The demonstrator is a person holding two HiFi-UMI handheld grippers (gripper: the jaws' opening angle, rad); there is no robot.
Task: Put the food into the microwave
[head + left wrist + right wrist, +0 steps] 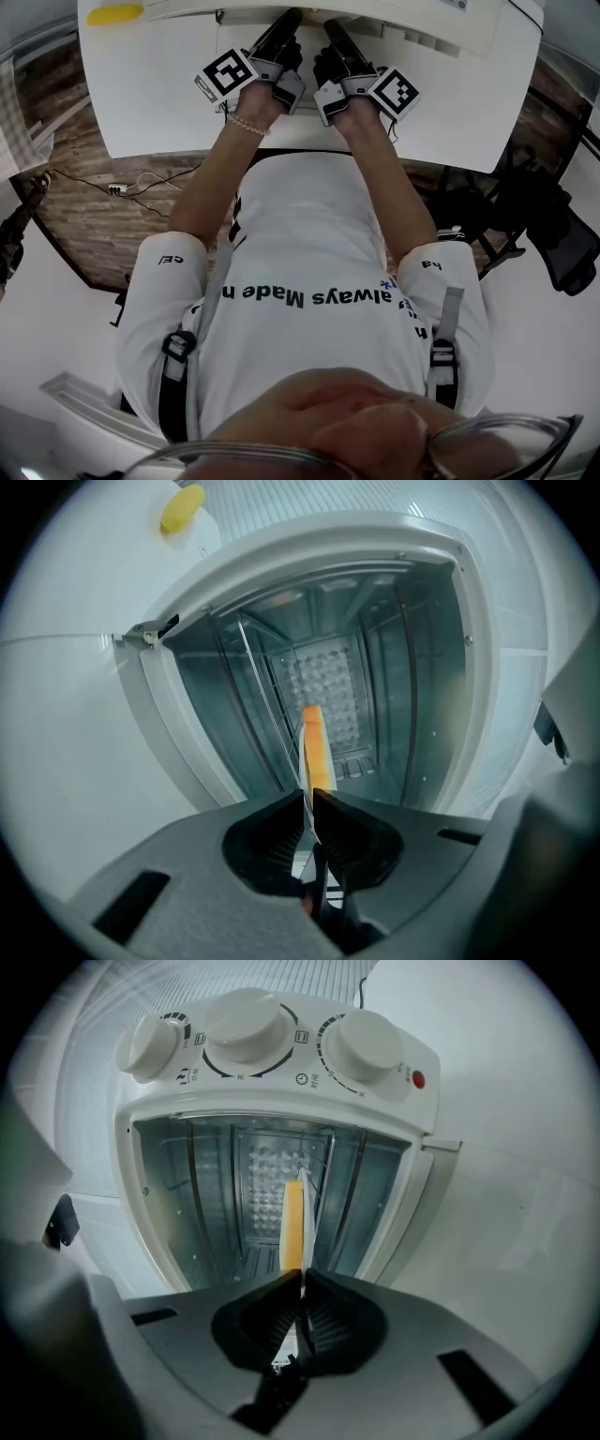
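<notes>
The white microwave (441,23) stands open at the table's far edge. Its bare metal cavity (375,667) fills both gripper views, with wire racks on its walls. A thin orange-and-white flat piece (315,752), seen edge-on, reaches from the jaws into the cavity mouth. My left gripper (309,801) is shut on one side of it. My right gripper (300,1281) is shut on the same piece (292,1222). In the head view the left gripper (286,26) and right gripper (333,30) sit close together at the opening. What lies on the piece is hidden.
A yellow food item (114,13) lies on the white table (159,103) at the far left, beside the microwave, and shows in the left gripper view as a yellow item (183,508). Three white knobs (246,1024) and a red lamp (418,1080) line the microwave's panel.
</notes>
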